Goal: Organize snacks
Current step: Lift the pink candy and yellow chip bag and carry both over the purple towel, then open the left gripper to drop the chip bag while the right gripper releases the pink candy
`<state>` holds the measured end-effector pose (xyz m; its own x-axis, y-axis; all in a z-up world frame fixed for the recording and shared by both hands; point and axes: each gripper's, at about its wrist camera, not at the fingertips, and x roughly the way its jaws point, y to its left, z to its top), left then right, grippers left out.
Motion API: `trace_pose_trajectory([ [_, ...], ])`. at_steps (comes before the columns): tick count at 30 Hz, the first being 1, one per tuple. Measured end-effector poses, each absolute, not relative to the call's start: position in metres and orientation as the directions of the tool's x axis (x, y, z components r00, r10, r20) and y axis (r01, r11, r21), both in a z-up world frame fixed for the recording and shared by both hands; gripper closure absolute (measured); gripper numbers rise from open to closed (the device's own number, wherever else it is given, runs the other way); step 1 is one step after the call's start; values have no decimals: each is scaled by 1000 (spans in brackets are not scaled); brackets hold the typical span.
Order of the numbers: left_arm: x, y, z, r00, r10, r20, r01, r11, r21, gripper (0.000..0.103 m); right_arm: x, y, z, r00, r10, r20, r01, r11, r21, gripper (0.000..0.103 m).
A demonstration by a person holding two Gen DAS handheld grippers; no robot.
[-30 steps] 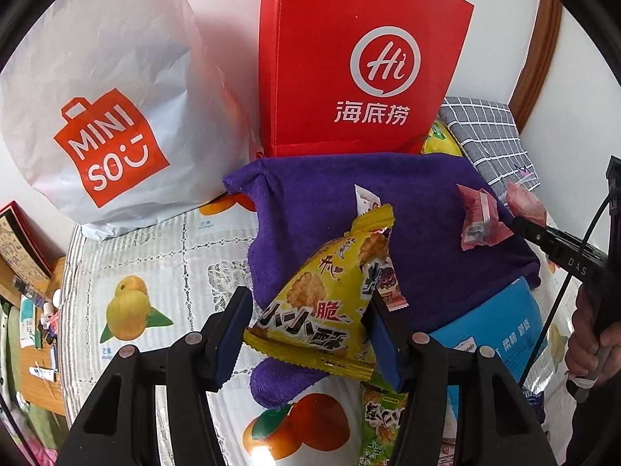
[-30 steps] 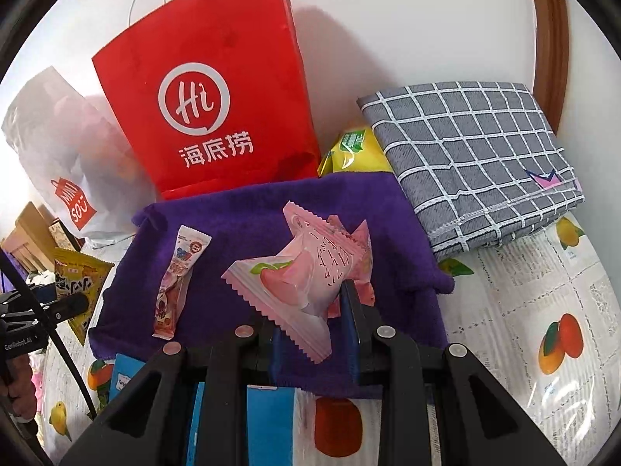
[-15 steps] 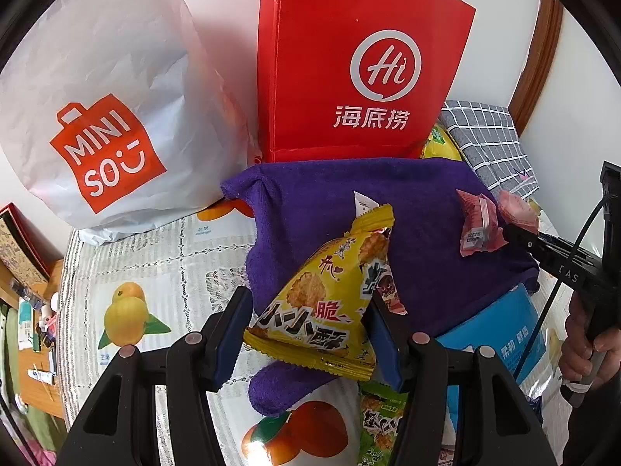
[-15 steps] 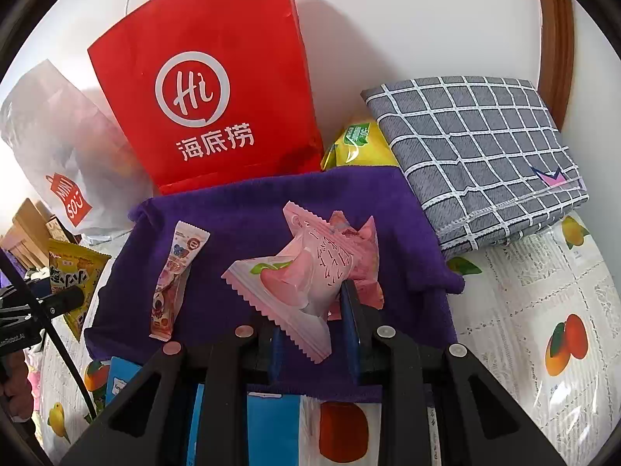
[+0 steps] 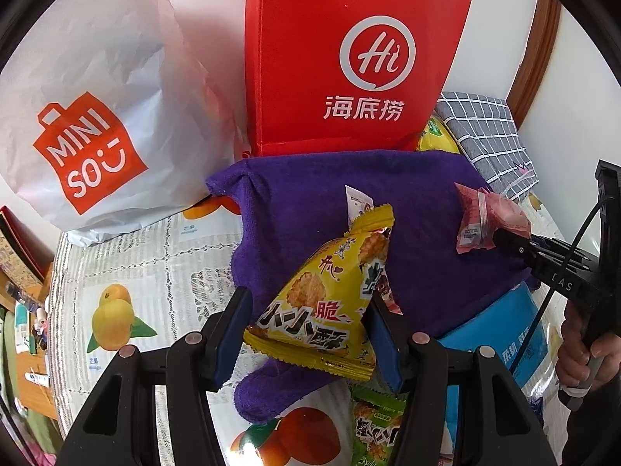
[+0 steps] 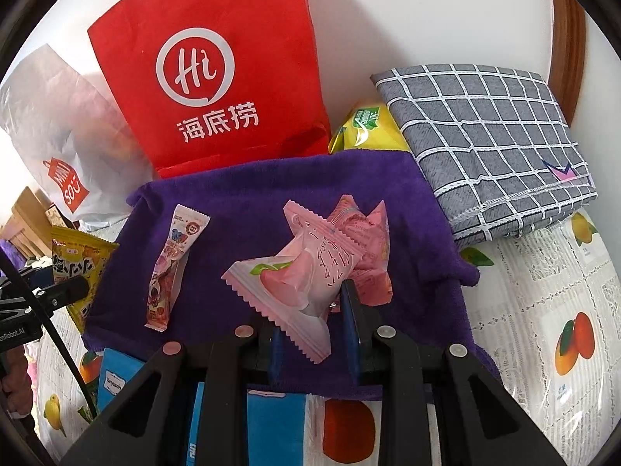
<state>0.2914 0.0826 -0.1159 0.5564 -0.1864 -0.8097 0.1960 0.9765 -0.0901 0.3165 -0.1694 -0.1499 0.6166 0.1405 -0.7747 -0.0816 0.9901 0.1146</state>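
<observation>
My left gripper (image 5: 308, 316) is shut on a yellow triangular snack bag (image 5: 326, 299), held above the near edge of a purple towel (image 5: 302, 202). My right gripper (image 6: 310, 322) is shut on a pale pink peach-print packet (image 6: 299, 272) over the same purple towel (image 6: 248, 202). On the towel lie a long pink-and-white stick packet (image 6: 172, 268) and another pink packet (image 6: 368, 244). From the left wrist view the right gripper (image 5: 500, 235) shows at the right with its pink packet (image 5: 481, 217). A red paper bag (image 5: 349, 58) and a white plastic bag (image 5: 89, 116) stand behind the towel.
A grey checked folded cloth (image 6: 493, 143) lies at the back right with a yellow pack (image 6: 365, 124) beside it. A blue package (image 5: 504, 334) and a green snack packet (image 5: 380, 423) lie near the front on the fruit-print tablecloth (image 5: 128, 272). A person's hand (image 5: 582, 353) holds the right gripper.
None of the snacks on the towel has shifted and both grips hold; the views have only crept slightly toward the bags.
</observation>
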Motion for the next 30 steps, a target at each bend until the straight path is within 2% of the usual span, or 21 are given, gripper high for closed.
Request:
trace_pose_trajectory([
  [21,307,66,-134,509,-200,-837,201,973,-110,47,321,-167,-151,592,146,-793,-127,988,87,75],
  [23,308,64,-136,505,-203,-839,204,973,-113,47,320,-168,-151,592,149,-792,-125,988,92,70],
  [30,314,55,-139,478,-195,-857,206,973,-106,47,314,-169,-148,597,155,-787,-127,987,98,60],
])
